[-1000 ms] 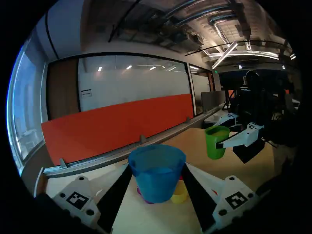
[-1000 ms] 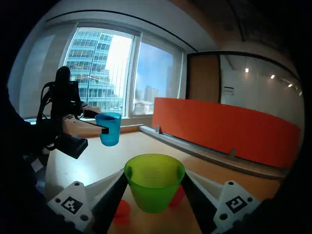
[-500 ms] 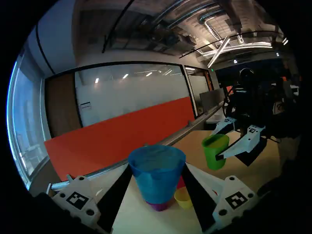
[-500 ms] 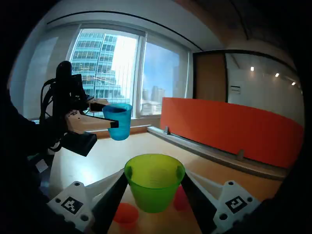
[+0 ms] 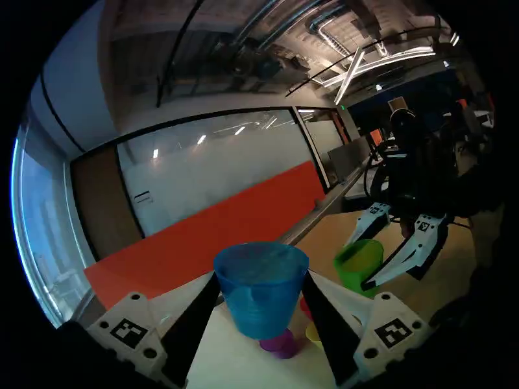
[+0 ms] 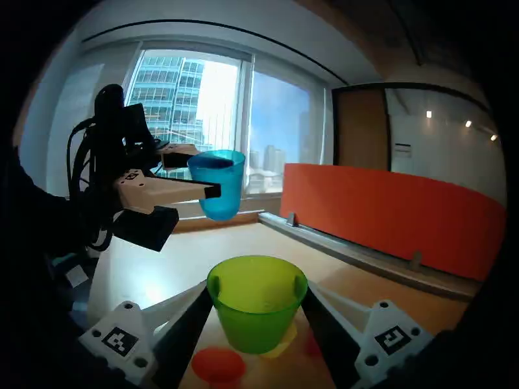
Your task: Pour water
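My left gripper (image 5: 261,295) is shut on a translucent blue cup (image 5: 261,285), held upright in the air with water inside. In the right gripper view that blue cup (image 6: 218,181) hangs at upper left, higher than the green one, with the left gripper (image 6: 211,176) clamped around it. My right gripper (image 6: 257,305) is shut on an empty translucent green cup (image 6: 257,299), upright above the wooden table (image 6: 162,259). In the left gripper view the green cup (image 5: 357,262) sits to the right and lower, between the right gripper's (image 5: 363,259) white fingers.
Small cups lie on the table below: a purple one (image 5: 280,341) and a yellow one (image 5: 313,332), a red one (image 6: 218,365) and a yellow one (image 6: 280,343). An orange partition (image 6: 402,217) runs along the table's far edge. Windows (image 6: 214,123) stand behind the left gripper.
My left gripper has risen with the blue cup and come closer to the green cup. The right gripper has shifted over the table; a yellow cup now shows under the green one.
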Demonstrator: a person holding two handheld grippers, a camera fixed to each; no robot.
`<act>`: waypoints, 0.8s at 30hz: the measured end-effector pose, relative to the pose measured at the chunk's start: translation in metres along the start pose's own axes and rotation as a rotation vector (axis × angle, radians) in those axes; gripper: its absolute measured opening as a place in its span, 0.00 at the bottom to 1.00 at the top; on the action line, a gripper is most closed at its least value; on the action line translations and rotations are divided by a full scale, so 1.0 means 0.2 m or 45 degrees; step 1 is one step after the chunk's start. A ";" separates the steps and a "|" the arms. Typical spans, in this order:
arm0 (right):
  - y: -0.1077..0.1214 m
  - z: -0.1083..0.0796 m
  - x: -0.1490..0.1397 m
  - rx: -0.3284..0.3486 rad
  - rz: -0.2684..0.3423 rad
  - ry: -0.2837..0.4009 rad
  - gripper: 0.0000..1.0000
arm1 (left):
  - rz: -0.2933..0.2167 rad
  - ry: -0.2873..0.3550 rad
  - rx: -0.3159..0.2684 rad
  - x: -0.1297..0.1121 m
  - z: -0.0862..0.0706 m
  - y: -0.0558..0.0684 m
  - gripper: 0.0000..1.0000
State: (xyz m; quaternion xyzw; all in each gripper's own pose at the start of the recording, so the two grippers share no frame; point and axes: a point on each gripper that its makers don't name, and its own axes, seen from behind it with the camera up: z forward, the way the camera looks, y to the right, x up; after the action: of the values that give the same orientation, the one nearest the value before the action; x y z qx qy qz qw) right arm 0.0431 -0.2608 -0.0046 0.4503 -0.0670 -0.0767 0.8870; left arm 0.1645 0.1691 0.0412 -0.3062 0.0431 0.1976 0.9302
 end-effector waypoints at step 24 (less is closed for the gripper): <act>-0.13 0.12 -0.04 0.100 0.011 -0.005 0.91 | 0.280 0.016 0.037 0.12 0.04 -0.03 0.85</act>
State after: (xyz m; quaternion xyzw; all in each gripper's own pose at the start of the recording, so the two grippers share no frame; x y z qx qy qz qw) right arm 0.0283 -0.2934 -0.0107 0.4845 -0.0736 -0.0710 0.8688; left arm 0.1893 0.1786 0.0466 -0.2872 0.0851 0.2960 0.9070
